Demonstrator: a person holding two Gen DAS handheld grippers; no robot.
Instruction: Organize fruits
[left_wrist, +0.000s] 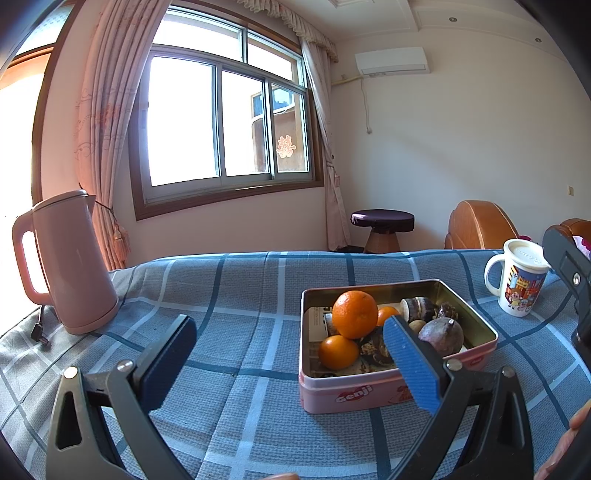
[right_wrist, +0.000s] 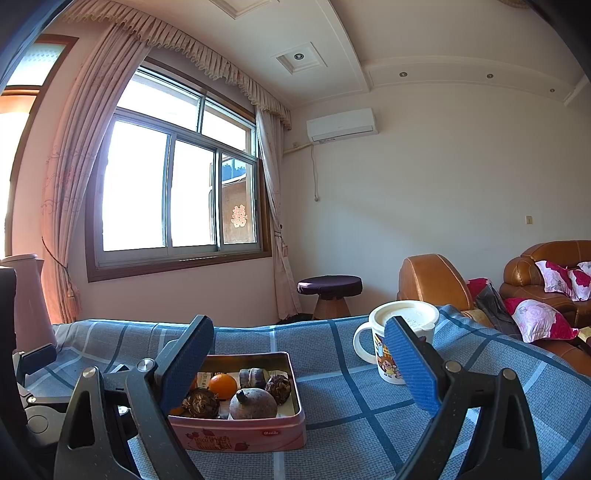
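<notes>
A pink tin box (left_wrist: 369, 391) sits on the blue checked tablecloth. It holds a big orange (left_wrist: 354, 314), two smaller oranges (left_wrist: 338, 351), a purple round fruit (left_wrist: 441, 335) and several dark brown fruits (left_wrist: 423, 308). My left gripper (left_wrist: 291, 350) is open and empty, hovering just left of and in front of the box. My right gripper (right_wrist: 299, 354) is open and empty, above the cloth to the right of the box (right_wrist: 243, 432). The oranges (right_wrist: 222, 386) and the purple fruit (right_wrist: 253, 403) also show in the right wrist view.
A pink kettle (left_wrist: 70, 266) with its cord stands at the left of the table. A white cartoon mug (left_wrist: 519, 280) with a lid stands right of the box, also in the right wrist view (right_wrist: 402, 343). Brown sofas (right_wrist: 436, 277) and a stool (right_wrist: 330, 291) stand beyond the table.
</notes>
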